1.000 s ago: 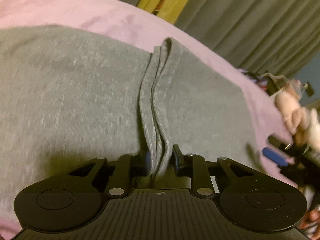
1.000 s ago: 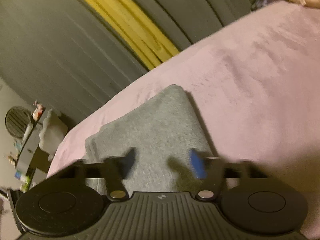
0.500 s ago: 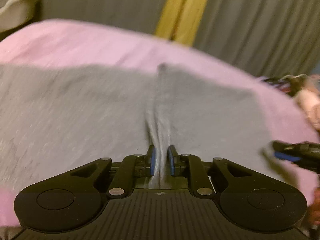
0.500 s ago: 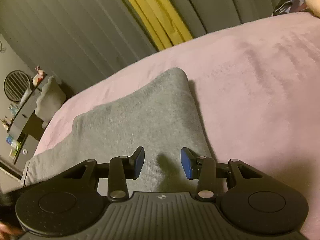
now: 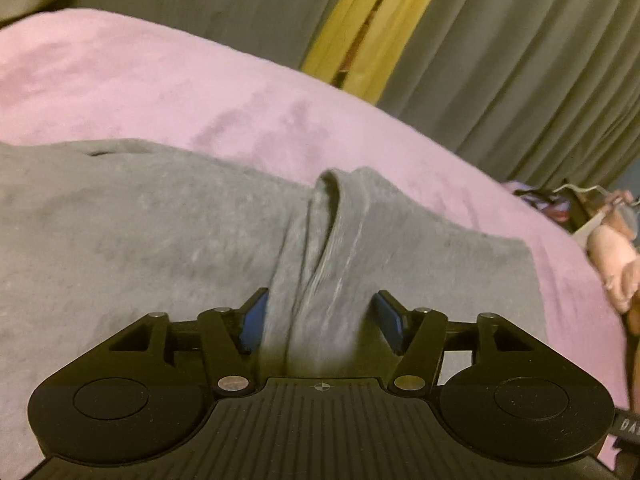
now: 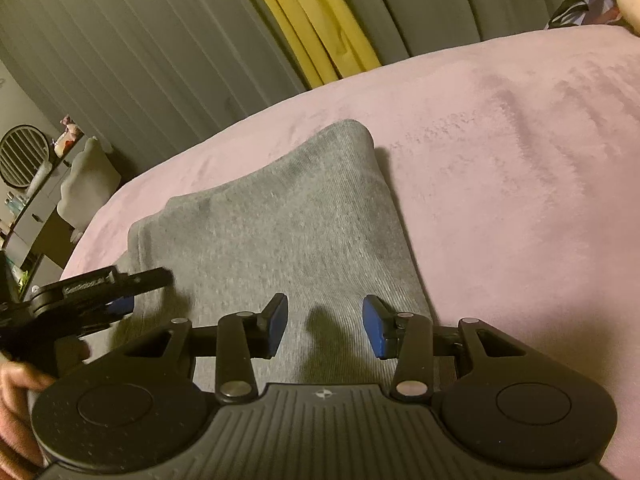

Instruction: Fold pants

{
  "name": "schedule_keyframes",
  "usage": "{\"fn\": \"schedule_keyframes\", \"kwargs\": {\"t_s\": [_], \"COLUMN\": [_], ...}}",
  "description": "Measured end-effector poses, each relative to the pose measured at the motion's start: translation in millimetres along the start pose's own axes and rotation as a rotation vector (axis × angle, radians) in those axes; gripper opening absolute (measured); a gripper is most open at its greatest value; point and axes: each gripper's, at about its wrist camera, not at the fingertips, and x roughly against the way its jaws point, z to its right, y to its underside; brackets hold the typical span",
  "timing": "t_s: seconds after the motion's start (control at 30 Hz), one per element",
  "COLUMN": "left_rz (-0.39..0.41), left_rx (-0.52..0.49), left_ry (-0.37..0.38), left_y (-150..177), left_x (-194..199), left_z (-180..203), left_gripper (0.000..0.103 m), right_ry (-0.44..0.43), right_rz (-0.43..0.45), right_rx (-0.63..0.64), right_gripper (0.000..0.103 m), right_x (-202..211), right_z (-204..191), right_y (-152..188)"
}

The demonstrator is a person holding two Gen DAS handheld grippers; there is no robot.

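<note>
The grey pants [image 5: 120,240] lie folded on a pink blanket [image 5: 160,92]. In the left wrist view a raised ridge of grey cloth [image 5: 320,264] runs between the fingers of my left gripper [image 5: 322,322], whose jaws stand wide apart and do not pinch it. In the right wrist view the pants [image 6: 280,220] form a flat folded stack with a corner pointing away. My right gripper [image 6: 325,328] is open and empty just above the near part of the stack. The left gripper [image 6: 120,284] shows at the left edge of that view, over the stack's left side.
Grey curtains [image 6: 140,60] with a yellow strip [image 6: 312,20] hang behind the bed. A shelf with a fan and small items [image 6: 28,184] stands at the far left. Pink plush and clutter [image 5: 612,256] lie off the bed's right edge.
My left gripper was shut on the cloth ridge half a second ago and has opened wide, letting it go. My right gripper stays open over the stack, and the left gripper has come into its view.
</note>
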Motion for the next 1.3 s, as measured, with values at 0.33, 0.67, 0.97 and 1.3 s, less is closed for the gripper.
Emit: {"fn": "schedule_keyframes", "kwargs": {"t_s": [0.33, 0.67, 0.97, 1.3], "left_rz": [0.186, 0.134, -0.09, -0.051], "left_rx": [0.076, 0.029, 0.029, -0.022], "left_ry": [0.194, -0.057, 0.026, -0.005], "left_y": [-9.1, -12.0, 21.8, 32.8], "left_x": [18.3, 26.7, 19.7, 3.3], "left_z": [-4.8, -5.7, -3.0, 11.6], "left_gripper": [0.015, 0.06, 0.084, 0.018], "right_ry": [-0.034, -0.086, -0.092, -0.07], "right_rz": [0.006, 0.018, 0.02, 0.115], "right_rx": [-0.06, -0.076, -0.075, -0.068], "right_gripper": [0.042, 0.053, 0.061, 0.064], "right_x": [-4.1, -2.3, -2.2, 16.4], "right_z": [11.3, 9.8, 5.2, 1.6], "right_y": [-0.4, -1.2, -2.9, 0.0]}}
